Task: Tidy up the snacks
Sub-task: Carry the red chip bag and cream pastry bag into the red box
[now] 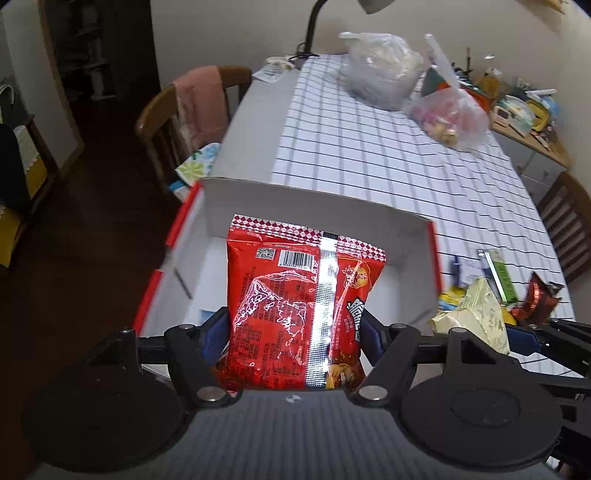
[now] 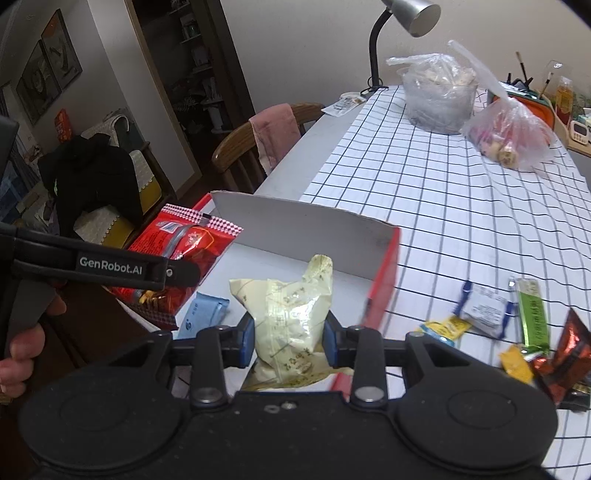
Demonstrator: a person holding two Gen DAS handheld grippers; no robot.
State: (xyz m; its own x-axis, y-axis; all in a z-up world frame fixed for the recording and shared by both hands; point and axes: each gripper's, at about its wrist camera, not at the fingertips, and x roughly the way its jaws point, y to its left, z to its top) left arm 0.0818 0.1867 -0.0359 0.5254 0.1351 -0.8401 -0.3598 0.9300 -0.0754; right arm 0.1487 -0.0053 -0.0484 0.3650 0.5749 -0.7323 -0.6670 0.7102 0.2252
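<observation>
Above the open white box (image 1: 317, 218) at the table's near edge, the left gripper (image 1: 295, 332) clamps a red snack packet (image 1: 291, 306) and the right gripper (image 2: 290, 338) pinches a cream packet (image 2: 291, 317), both seemingly poised for dropping inside the box.

Box (image 2: 314, 221): at the table's near left corner, on the checked cloth (image 2: 443, 206).
Noodle packet (image 1: 295, 306): above the box's left part.
Pale packet (image 2: 291, 317): above the box, right of the noodle packet.
Small snacks (image 2: 491, 310): on the cloth, right of the box.
Plastic bags (image 2: 439, 92): far end, before the lamp (image 2: 402, 22).
Chair (image 2: 251, 147): behind the box, left of the table.
</observation>
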